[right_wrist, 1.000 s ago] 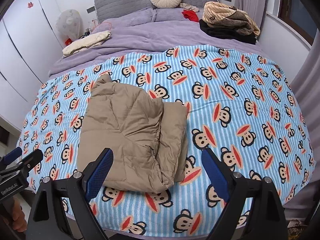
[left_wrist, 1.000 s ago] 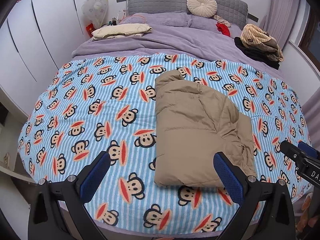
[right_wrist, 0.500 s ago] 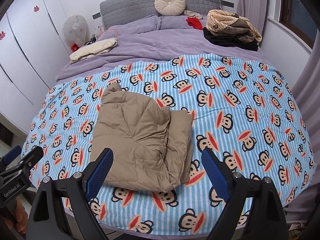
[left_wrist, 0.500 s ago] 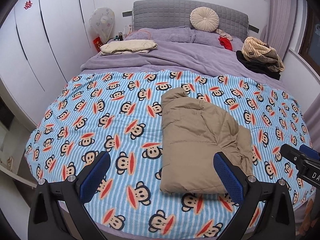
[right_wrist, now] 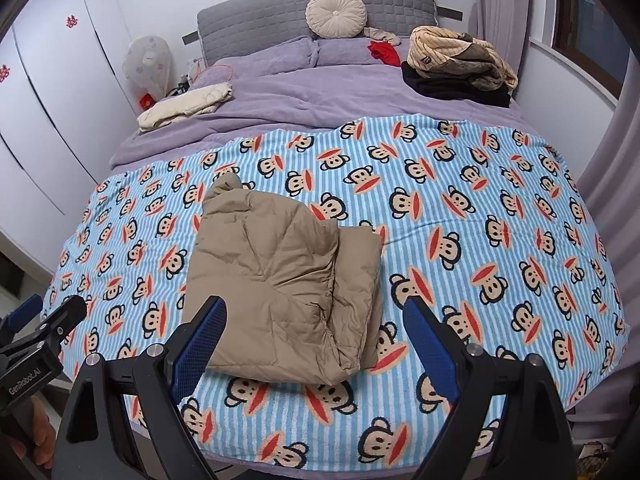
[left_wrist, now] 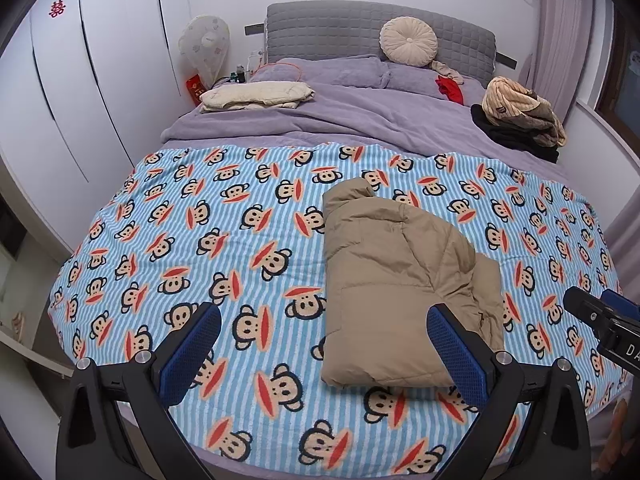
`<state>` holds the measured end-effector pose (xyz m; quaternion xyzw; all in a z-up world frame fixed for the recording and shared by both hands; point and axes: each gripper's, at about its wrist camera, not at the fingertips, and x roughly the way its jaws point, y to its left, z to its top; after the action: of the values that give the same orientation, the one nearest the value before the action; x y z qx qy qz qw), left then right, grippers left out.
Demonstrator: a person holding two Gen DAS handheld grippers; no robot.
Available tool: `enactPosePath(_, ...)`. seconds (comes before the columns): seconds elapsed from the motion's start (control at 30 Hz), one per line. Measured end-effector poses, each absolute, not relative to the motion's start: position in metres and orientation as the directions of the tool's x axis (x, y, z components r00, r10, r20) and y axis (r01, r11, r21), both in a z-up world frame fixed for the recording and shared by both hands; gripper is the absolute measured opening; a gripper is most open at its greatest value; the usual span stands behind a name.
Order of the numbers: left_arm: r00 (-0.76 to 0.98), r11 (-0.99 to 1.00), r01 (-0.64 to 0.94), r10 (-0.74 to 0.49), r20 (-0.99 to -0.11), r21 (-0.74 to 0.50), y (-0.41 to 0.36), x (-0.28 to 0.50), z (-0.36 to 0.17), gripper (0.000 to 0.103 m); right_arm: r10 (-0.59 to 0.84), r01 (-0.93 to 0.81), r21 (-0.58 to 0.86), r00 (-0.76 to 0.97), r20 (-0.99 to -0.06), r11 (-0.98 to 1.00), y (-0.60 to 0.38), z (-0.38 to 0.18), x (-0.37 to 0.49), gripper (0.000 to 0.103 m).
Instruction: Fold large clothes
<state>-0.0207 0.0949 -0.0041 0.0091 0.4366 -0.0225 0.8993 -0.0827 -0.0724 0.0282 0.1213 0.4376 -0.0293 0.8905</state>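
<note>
A bedroom with a bed under a blue striped monkey blanket (left_wrist: 224,248) fills both views. Nearest the cameras, the left gripper (left_wrist: 324,356) and the right gripper (right_wrist: 316,348) hang off the foot of the bed, each with its jaws spread wide and nothing between them. Just beyond lies the tan padded jacket (right_wrist: 280,276), folded into a compact block on the blanket, nearer the foot than the middle. Compared with a second ago, both grippers have drawn back and risen, so more of the room shows and the jacket looks smaller; it has not shifted, which suggests this fold is finished and the hands are clearing away. Farther off come the purple duvet (left_wrist: 320,120), a folded cream garment (left_wrist: 256,94), a heap of unfolded clothes (right_wrist: 460,64) and a round cushion (right_wrist: 336,14) at the headboard. The left view alone shows the wardrobe doors (left_wrist: 80,80) broadly; the right view alone shows the window (right_wrist: 588,20).
</note>
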Motion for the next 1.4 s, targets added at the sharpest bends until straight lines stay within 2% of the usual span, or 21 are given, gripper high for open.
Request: enactPosePath(1.4,0.614,0.999,0.037,-0.023,-0.789,-0.001,0.098,-0.02,-0.0074,0.103,0.051,0.165,0.191,0.615,-0.787,0.968,-0.0714,0.0294,-0.0842,0.092)
